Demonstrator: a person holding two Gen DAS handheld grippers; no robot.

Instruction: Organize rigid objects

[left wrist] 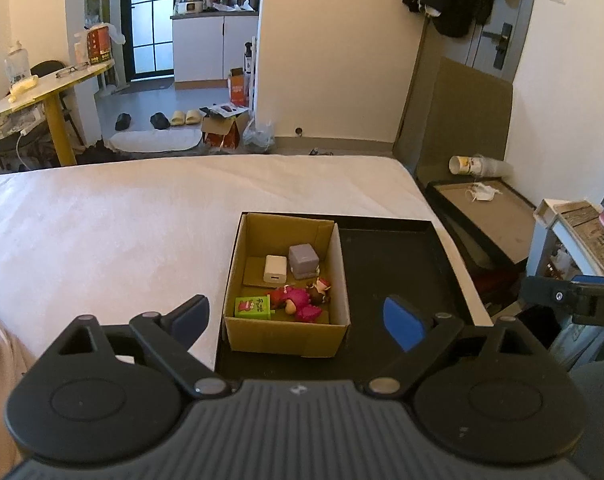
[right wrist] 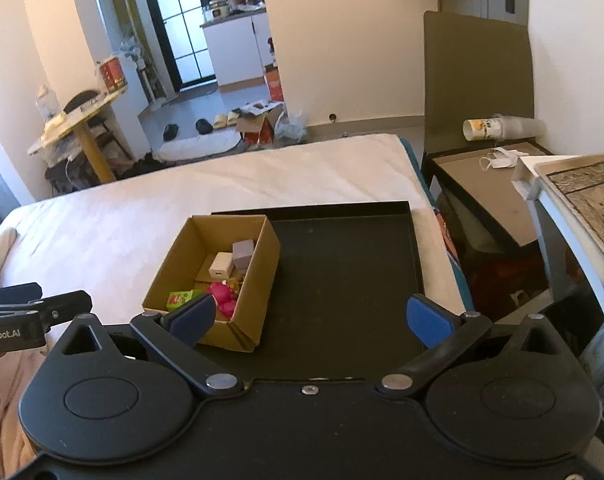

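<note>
A cardboard box (left wrist: 286,340) (right wrist: 258,280) stands on the left part of a black tray (left wrist: 397,264) (right wrist: 341,280) on the bed. Inside lie a white charger cube (left wrist: 275,274) (right wrist: 221,267), a grey cube (left wrist: 303,261) (right wrist: 242,254), a green toy box (left wrist: 252,306) (right wrist: 180,298) and a pink figurine (left wrist: 300,300) (right wrist: 222,294). My left gripper (left wrist: 298,320) hangs above the box's near side, open and empty. My right gripper (right wrist: 311,318) hovers over the tray's near part, open and empty, its left finger in front of the box corner.
The white bed sheet (left wrist: 122,232) (right wrist: 122,232) spreads left of the tray. Right of the bed stands a black side table (left wrist: 485,216) (right wrist: 481,200) with a mask and a tipped cup. A yellow-legged round table (left wrist: 50,92) and floor clutter lie beyond.
</note>
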